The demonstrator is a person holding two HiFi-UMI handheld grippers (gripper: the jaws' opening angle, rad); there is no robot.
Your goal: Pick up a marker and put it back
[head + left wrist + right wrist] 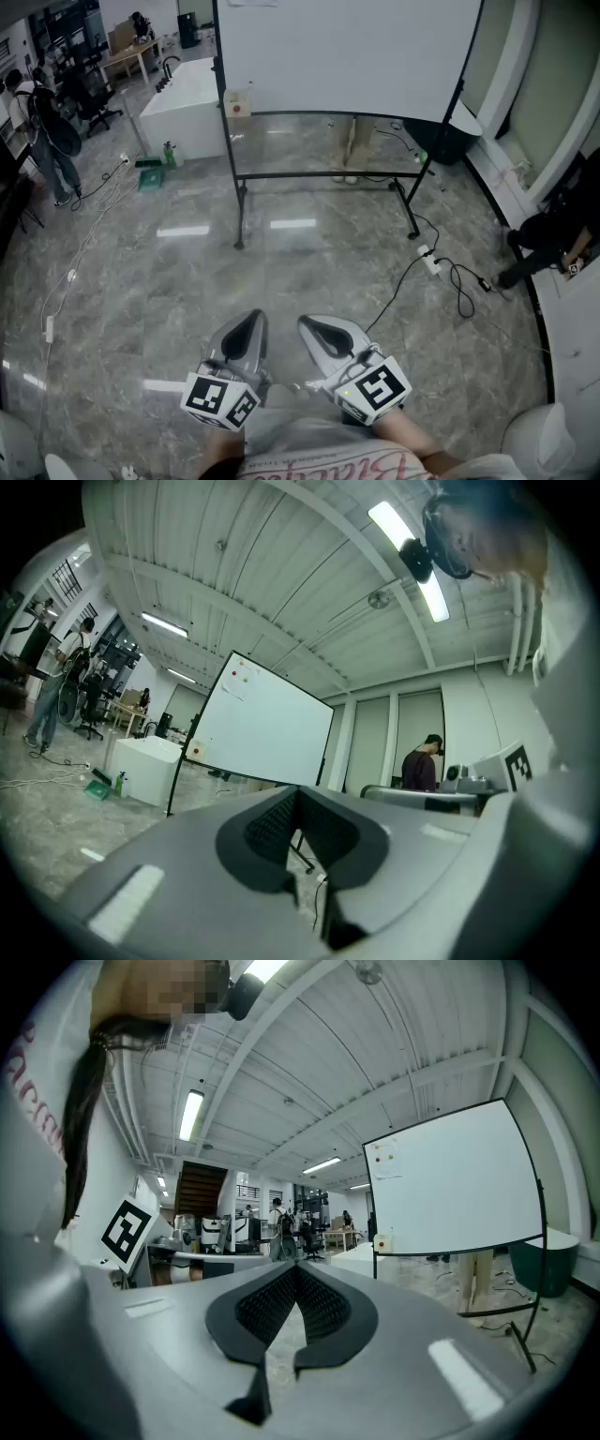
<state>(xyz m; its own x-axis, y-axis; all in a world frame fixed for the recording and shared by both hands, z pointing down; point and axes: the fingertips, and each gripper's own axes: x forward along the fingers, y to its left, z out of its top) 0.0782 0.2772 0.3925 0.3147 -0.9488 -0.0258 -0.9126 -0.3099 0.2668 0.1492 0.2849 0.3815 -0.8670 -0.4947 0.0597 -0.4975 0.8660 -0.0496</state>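
**Both claws pinched shut, whiteboard dead ahead**

The left gripper (249, 323) and right gripper (317, 326) hang side by side at the waist, jaws closed on nothing. No marker can be made out, so its long axis is unreadable. My guess is it waits at the whiteboard (347, 52), straight ahead and well apart, with neither hand nearer. The head view shows the open floor (281, 253) between. Only the gripper views catch the small red dots (378, 1147) high on the board.

Open floor (187, 272) ahead, whiteboard (347, 56) beyond, cables (441, 272) right
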